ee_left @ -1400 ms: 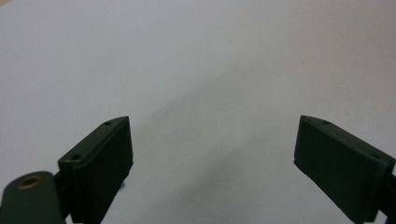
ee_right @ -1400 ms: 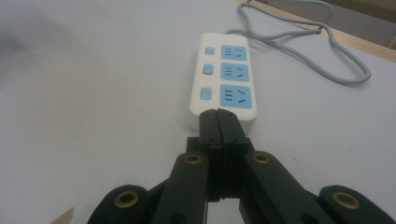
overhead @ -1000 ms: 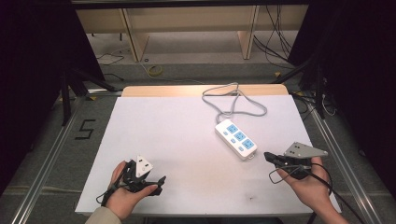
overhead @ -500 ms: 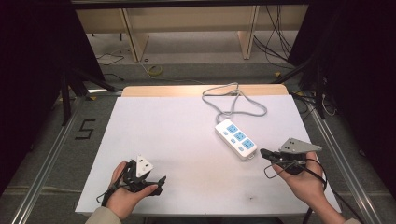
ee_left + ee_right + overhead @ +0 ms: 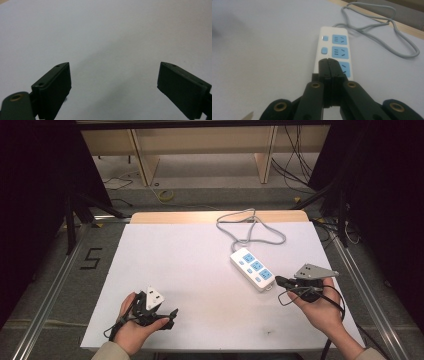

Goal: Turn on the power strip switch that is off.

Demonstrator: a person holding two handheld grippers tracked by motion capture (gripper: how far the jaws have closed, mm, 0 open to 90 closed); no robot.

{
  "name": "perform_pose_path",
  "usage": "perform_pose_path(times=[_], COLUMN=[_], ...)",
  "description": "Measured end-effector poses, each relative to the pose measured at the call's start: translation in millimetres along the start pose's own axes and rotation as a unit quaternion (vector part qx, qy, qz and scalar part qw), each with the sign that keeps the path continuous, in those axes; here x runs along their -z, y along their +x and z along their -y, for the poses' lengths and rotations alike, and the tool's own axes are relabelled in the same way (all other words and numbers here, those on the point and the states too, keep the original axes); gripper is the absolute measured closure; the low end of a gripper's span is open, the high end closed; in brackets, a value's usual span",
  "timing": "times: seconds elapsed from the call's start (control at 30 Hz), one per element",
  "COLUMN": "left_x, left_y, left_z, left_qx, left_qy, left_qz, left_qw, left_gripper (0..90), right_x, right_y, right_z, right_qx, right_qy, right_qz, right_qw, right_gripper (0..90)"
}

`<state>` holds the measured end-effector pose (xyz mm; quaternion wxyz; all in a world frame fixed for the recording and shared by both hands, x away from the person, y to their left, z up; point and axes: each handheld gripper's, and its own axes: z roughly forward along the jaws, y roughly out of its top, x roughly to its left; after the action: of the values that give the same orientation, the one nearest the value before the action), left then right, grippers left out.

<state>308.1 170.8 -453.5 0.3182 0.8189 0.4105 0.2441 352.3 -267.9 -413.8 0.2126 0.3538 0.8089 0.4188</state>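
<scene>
Right tool (image 5: 278, 281), jaws pressed together on nothing, has edged left toward the power strip (image 5: 252, 268) on the counter (image 5: 190, 265); strip's near end just beyond its tip, probably untouched, long axis running far-left. Left tool (image 5: 171, 312) wide, well apart.

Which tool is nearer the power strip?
The right. The right tool, shut, points at the near end of the power strip, just short of it. The left tool, open, sits far across the table by its near-left corner.
</scene>
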Motion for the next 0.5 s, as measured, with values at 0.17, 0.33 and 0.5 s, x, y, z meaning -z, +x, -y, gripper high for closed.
perform_pose_path(times=[0.17, 0.33, 0.5], left_x=[-0.3, -0.6, -0.6], left_y=[0.0, -0.1, -0.1], left_z=[-0.2, -0.3, -0.4], left_qx=[-0.004, -0.004, -0.004], left_qy=[0.002, 0.002, 0.003], left_qz=[0.001, 0.000, 0.001], left_qw=[1.0000, 1.0000, 1.0000], left_gripper=[11.5, 11.5, 11.5], right_x=[-4.2, -8.0, -11.7], right_y=[0.1, -0.5, -1.2], right_z=[-3.0, -6.5, -9.3], right_qx=[0.000, -0.001, -0.003], right_qy=[0.002, 0.003, 0.004], right_qz=[-0.002, -0.003, -0.004], right_qw=[1.0000, 1.0000, 1.0000], right_gripper=[90.0, 90.0, 90.0])
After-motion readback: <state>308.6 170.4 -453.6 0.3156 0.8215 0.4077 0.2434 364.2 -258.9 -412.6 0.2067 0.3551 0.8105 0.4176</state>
